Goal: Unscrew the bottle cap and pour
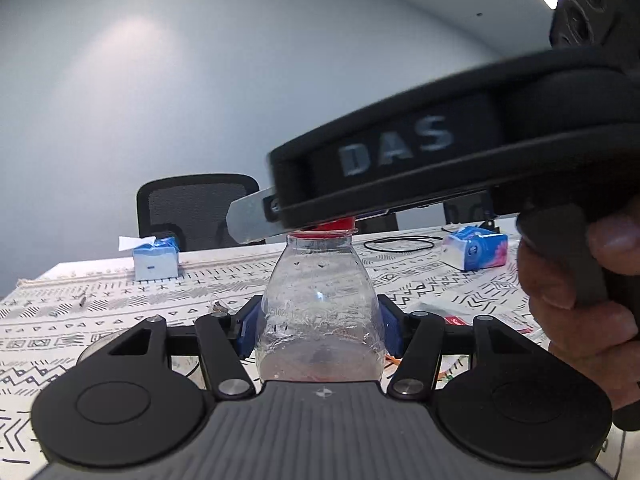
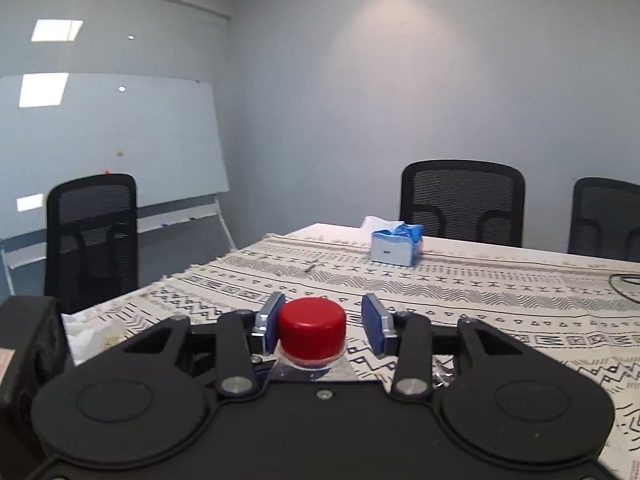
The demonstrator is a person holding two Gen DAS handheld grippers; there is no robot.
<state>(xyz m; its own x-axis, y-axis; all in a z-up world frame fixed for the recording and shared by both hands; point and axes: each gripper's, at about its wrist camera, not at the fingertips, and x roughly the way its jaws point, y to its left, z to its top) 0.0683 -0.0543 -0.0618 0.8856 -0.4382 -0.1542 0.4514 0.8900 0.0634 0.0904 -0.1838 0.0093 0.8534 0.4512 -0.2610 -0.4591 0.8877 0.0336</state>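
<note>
red cap sits between parted right pads while the left gripper clamps the bottle

seen from the left wrist, the clear plastic bottle (image 1: 318, 304) stands upright straight ahead, dead centre between the blue pads (image 1: 247, 330) of the left gripper (image 1: 318, 326). both pads press against the bottle's sides at its wide body, so this gripper is closed around it at bottle width. the red cap (image 1: 334, 227) tops the neck, half hidden beneath the black body of the right gripper (image 1: 256, 220), which reaches in from the upper right, with the person's hand (image 1: 580, 292) on its handle at the right edge.

the right wrist view looks along the cap level: the red cap (image 2: 312, 328) sits low and centre, just ahead of the gripper body, between the two blue pads (image 2: 272, 322) of the right gripper (image 2: 322, 322). the left pad is at or almost at the cap's side; the right pad stands clearly apart from it, so the jaws are parted a little wider than the cap and are not squeezing it. only the bottle's shoulder (image 2: 308, 368) shows below the cap here.

each view adds something. the left view alone shows the bottle's body and the grip on it, plus a second tissue pack (image 1: 476, 250) and a black cable loop (image 1: 400, 245) on the patterned tablecloth (image 1: 80, 320). the right view alone shows the whole cap, a whiteboard (image 2: 112, 144) on the left wall and crumpled paper (image 2: 92, 334) at the cloth's near left corner. a blue tissue box (image 1: 155, 258) (image 2: 394, 246) appears in both, far across the table before black office chairs (image 2: 462, 204).
</note>
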